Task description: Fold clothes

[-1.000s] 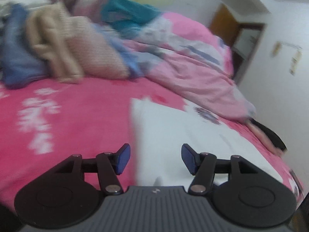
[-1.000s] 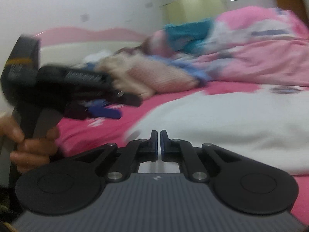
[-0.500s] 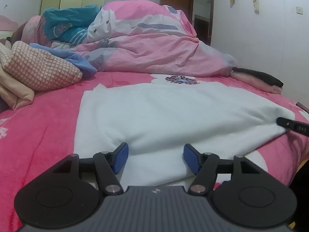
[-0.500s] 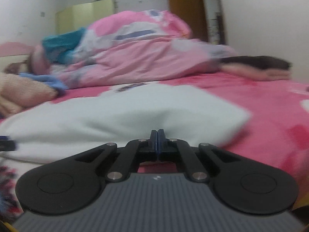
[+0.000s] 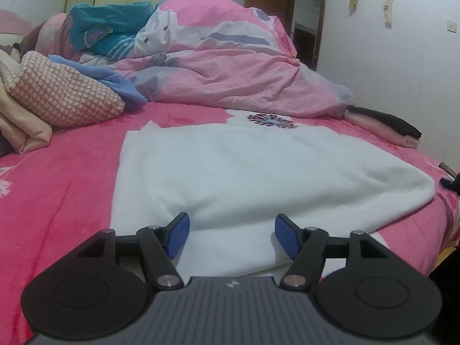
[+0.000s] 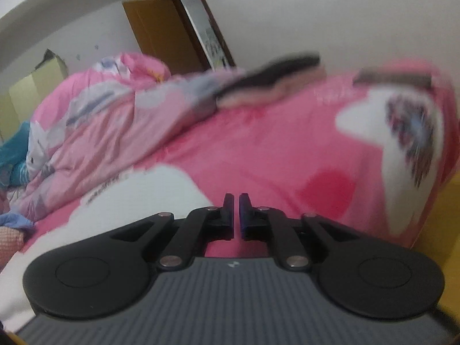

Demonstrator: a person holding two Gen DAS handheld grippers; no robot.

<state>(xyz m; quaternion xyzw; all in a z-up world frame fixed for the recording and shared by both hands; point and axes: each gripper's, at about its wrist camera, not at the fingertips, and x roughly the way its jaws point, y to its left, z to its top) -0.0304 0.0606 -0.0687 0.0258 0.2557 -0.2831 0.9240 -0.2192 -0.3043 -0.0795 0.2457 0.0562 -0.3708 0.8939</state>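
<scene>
A white garment [image 5: 258,172] lies spread flat on the pink bed [image 5: 57,189]. In the left wrist view my left gripper [image 5: 232,237] is open, its blue pads over the garment's near edge, holding nothing. In the right wrist view, tilted and blurred, my right gripper [image 6: 235,215] has its jaws nearly together with a thin gap and holds nothing. It hovers above the pink sheet [image 6: 273,158] just past the garment's right corner [image 6: 161,189]. The right gripper's tip shows at the left view's right edge [image 5: 451,182].
A crumpled pink duvet [image 5: 230,66] and a teal blanket [image 5: 109,28] fill the back of the bed. A checked pillow [image 5: 63,95] and beige and blue clothes [image 5: 23,126] lie at the left. A black and pink item [image 5: 396,129] lies at the right, near the wall and door [image 5: 307,28].
The left gripper swung right from the clothes pile to face the white garment and settled at its near edge. The right gripper swept right past the garment's corner and tilted; its jaws parted slightly.
</scene>
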